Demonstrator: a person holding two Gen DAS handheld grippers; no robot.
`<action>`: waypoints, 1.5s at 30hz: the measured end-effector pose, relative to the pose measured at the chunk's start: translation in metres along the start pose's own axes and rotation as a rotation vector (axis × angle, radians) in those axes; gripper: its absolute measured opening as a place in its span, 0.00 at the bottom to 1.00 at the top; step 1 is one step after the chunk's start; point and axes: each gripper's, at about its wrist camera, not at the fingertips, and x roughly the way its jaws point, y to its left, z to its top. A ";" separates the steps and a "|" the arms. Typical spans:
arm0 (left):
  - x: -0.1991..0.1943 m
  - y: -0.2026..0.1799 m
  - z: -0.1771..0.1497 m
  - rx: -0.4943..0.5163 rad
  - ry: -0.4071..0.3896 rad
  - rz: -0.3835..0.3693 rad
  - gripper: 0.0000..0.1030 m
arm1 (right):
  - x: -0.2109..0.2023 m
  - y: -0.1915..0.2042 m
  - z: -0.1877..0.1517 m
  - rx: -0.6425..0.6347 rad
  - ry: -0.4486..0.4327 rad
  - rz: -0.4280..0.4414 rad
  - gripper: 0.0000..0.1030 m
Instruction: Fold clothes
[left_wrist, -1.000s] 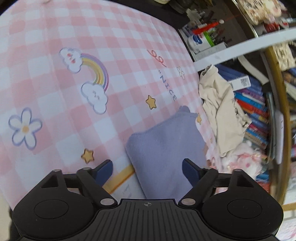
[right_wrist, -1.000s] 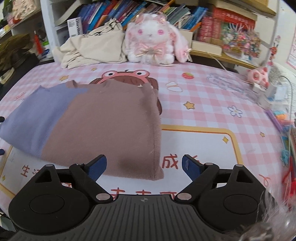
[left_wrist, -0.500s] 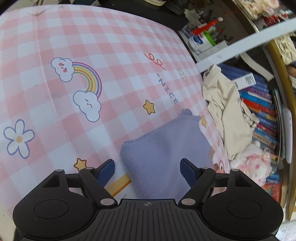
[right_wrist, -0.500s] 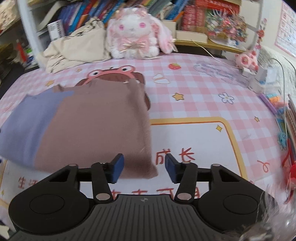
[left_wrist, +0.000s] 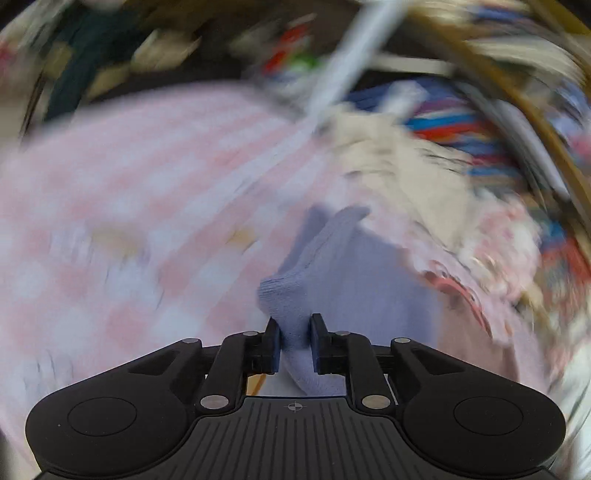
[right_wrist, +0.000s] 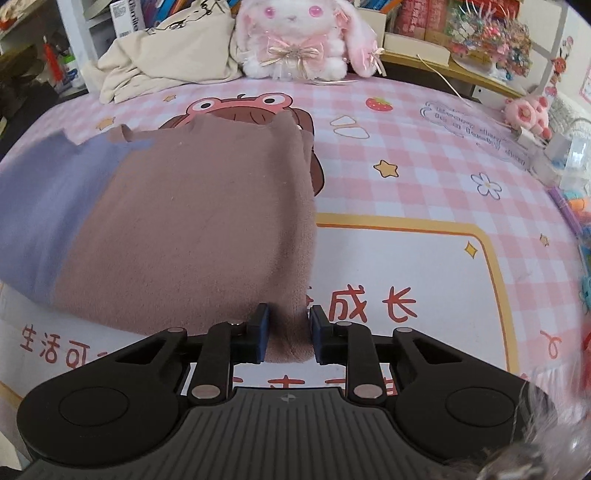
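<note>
A folded garment, mauve-brown (right_wrist: 199, 229) with a lavender part (right_wrist: 40, 199), lies on the pink checked sheet (right_wrist: 424, 147). My right gripper (right_wrist: 287, 332) is shut on the garment's near right corner. In the blurred left wrist view, my left gripper (left_wrist: 293, 341) is shut on the lavender corner (left_wrist: 291, 295), which is bunched and lifted between the fingers. The lavender cloth (left_wrist: 369, 280) runs away to the right.
A cream garment (right_wrist: 166, 62) is heaped at the far edge beside a white and pink plush rabbit (right_wrist: 295, 37). Bookshelves (right_wrist: 424, 18) stand behind. Small toys and clutter (right_wrist: 535, 122) sit at the right edge. The cream garment also shows in the left wrist view (left_wrist: 417, 177).
Both grippers went from open to shut on the garment's near corners. The left one has swung fast, lifting the lavender corner. The right one moved in onto the brown corner.
</note>
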 end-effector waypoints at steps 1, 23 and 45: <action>0.004 0.013 0.002 -0.096 0.017 -0.025 0.16 | 0.000 -0.001 0.000 0.006 0.000 0.005 0.22; 0.017 0.048 0.023 -0.155 -0.067 -0.189 0.08 | 0.008 0.023 0.012 0.053 0.035 0.133 0.22; 0.033 0.089 0.034 -0.319 -0.068 -0.190 0.11 | 0.017 0.046 0.018 -0.072 0.017 0.229 0.23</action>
